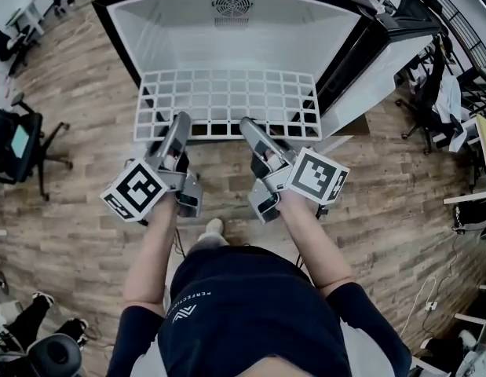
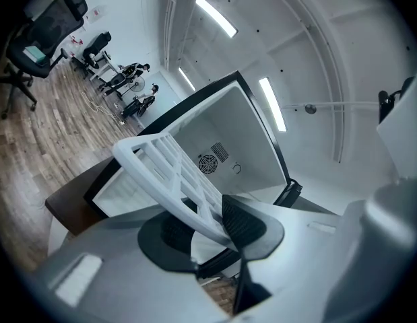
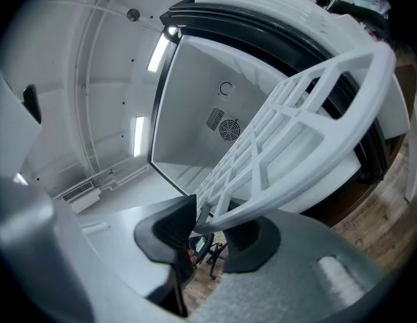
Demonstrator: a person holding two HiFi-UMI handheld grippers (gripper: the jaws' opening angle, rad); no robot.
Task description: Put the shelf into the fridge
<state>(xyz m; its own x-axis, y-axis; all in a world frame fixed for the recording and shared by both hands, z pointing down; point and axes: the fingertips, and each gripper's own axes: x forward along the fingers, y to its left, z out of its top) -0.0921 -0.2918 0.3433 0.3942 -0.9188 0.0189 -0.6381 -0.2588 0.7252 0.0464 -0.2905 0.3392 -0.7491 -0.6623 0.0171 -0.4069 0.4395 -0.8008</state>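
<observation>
You looked to be at the feeding-in step. The white grid shelf (image 1: 225,104) hung level in front of the open fridge (image 1: 148,22), its far edge at the mouth of the cabinet; whether it had crossed inside yet I could not tell. To do this well, you needed both hands to travel together and at one height, so that the shelf went in square and flat. A lead by either hand would likely have skewed it and jammed a corner against a side wall. Its two side edges also had to meet whatever supports the walls carried. Those were not visible, so a slow approach with a look at both sides was the safer course. The open door (image 1: 384,69) at the right stood near the shelf's right corner and wanted watching.

The shelf's near edge was the part you held. The left gripper (image 1: 182,119) took it left of the middle and the right gripper (image 1: 246,122) right of the middle, both well in from the corners. In the left gripper view the fingers (image 2: 243,222) were closed on the rim bar, one pad on either face. The right gripper view showed the same: its fingers (image 3: 169,229) pinched the rim, with the grid running away from them towards the fridge.
</observation>
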